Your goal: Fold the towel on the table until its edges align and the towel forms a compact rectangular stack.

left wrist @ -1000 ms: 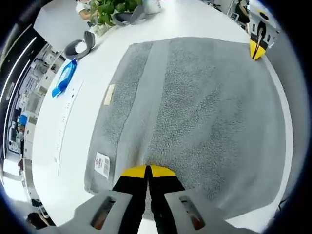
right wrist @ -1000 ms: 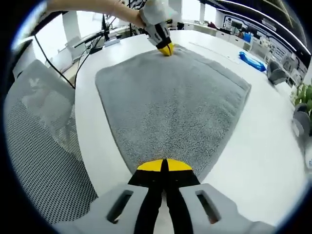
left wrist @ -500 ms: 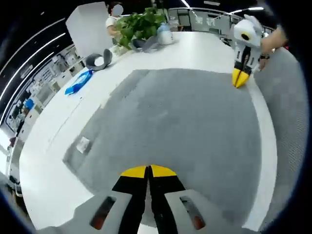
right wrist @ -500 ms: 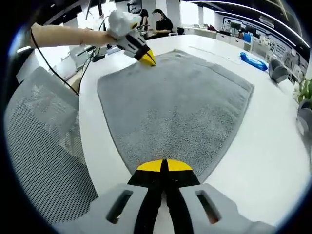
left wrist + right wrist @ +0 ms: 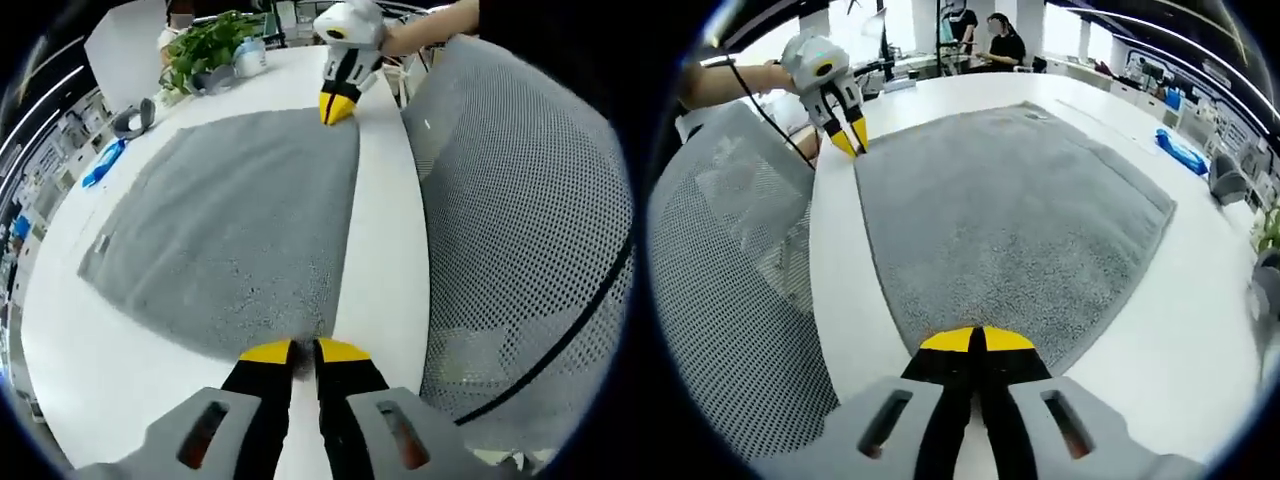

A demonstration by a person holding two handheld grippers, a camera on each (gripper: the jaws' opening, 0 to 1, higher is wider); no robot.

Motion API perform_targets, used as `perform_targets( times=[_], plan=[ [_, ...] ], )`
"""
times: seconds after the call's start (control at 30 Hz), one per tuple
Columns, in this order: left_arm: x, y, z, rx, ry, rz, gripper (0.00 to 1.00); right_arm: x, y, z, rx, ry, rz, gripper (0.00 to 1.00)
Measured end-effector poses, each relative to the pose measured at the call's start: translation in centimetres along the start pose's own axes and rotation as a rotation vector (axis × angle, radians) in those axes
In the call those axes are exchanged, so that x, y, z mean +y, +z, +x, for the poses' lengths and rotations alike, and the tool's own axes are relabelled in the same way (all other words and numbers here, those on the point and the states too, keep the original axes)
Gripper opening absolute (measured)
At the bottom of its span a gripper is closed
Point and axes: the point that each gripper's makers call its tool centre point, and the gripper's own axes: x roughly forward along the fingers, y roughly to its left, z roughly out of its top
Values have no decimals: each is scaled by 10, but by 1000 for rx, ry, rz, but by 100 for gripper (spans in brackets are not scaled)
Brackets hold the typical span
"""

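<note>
Left gripper (image 5: pixel 303 350) now at towel (image 5: pixel 235 215) corner, slightly spread; right gripper (image 5: pixel 975 340) pinching opposite corner.

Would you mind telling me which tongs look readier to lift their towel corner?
Probably the right tongs: they are shut at their corner of the towel. The left tongs sit open at theirs and must close first.

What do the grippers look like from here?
Both match: the left gripper and right gripper have black jaws with yellow tips on light grey bodies. Seen from the other side, the right gripper has a rounded white-grey housing, and a bare forearm shows behind it, no sleeve.
</note>
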Motion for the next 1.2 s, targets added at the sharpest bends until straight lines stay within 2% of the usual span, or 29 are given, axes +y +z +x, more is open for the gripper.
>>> perform_targets(
  times=[0.1,0.17,0.27,0.33,0.43,0.5,0.63,0.73,0.77,0.8,0.97,1.03,1.2],
  plan=[
    [1,1,2,14,25,18,9,2,-9,-13,12,5,-73,2],
    [2,1,0,13,38,-1,9,6,-15,-25,5,7,-56,9],
    [2,-1,-1,-14,45,-27,9,11,-22,-33,0,12,-51,10],
    [3,-2,-1,-28,57,-56,9,15,-29,-37,11,-2,-82,13],
    [3,-3,-3,-23,90,-66,11,20,-36,-37,26,-8,-107,19],
    [3,-3,-3,-29,109,-79,11,19,-39,-35,33,-22,-133,18],
    [3,-2,-5,-18,150,-48,12,16,-39,-32,43,-45,-171,15],
    [-1,-6,-3,-4,130,-72,14,16,-40,-28,65,-35,-193,15],
    [0,-3,-2,-18,134,-68,15,15,-41,-25,77,-29,-193,16],
    [2,-5,-3,-10,138,-82,15,14,-38,-25,66,-32,-201,14],
    [2,-4,-2,-9,128,-101,13,4,-36,-24,87,-69,-177,2],
    [3,-4,-2,-5,132,-103,9,4,-36,-24,76,-61,-103,1],
    [2,-4,-5,-12,149,-113,4,2,-37,-28,25,-66,-15,0]
  ],
)
